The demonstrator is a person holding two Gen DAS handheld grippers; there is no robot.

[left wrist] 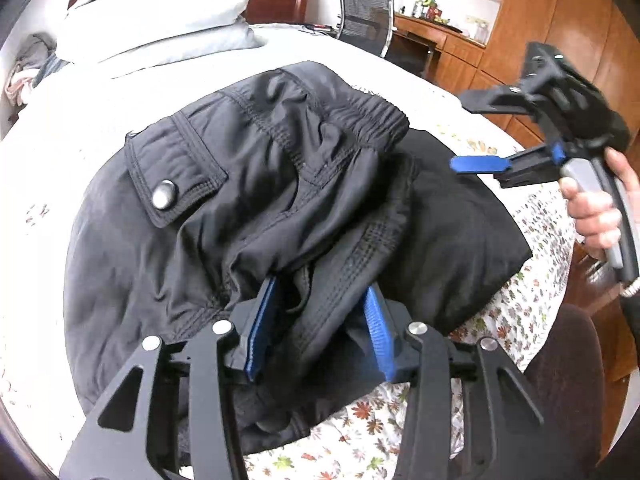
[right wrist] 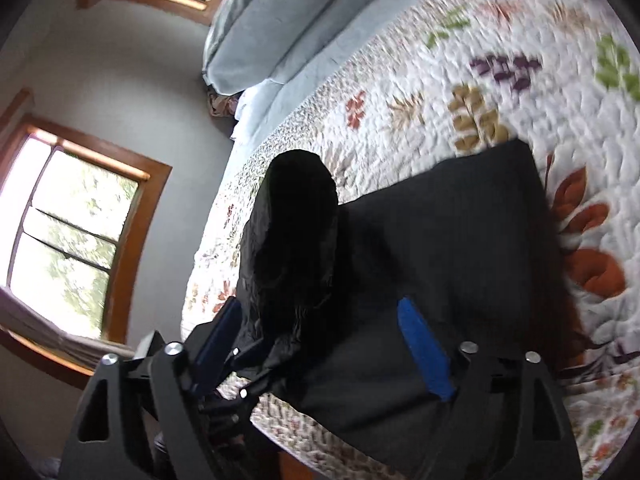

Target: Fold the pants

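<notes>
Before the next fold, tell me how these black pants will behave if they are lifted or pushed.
The black pants will probably flop and drape: the cloth already bunches into soft creases. The smooth, faintly shiny fabric may slide over the floral quilt rather than stay put. The folded stack could come undone if it is lifted by a single layer.

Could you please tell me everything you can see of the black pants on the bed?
The black pants look like thin, slightly shiny woven fabric, crumpled and partly folded over themselves on the floral quilt. An elastic gathered waistband lies at the far side, and a flapped pocket with a silver snap faces up. A fold of cloth sits between the blue pads of the left gripper, whose jaws stand apart.
</notes>
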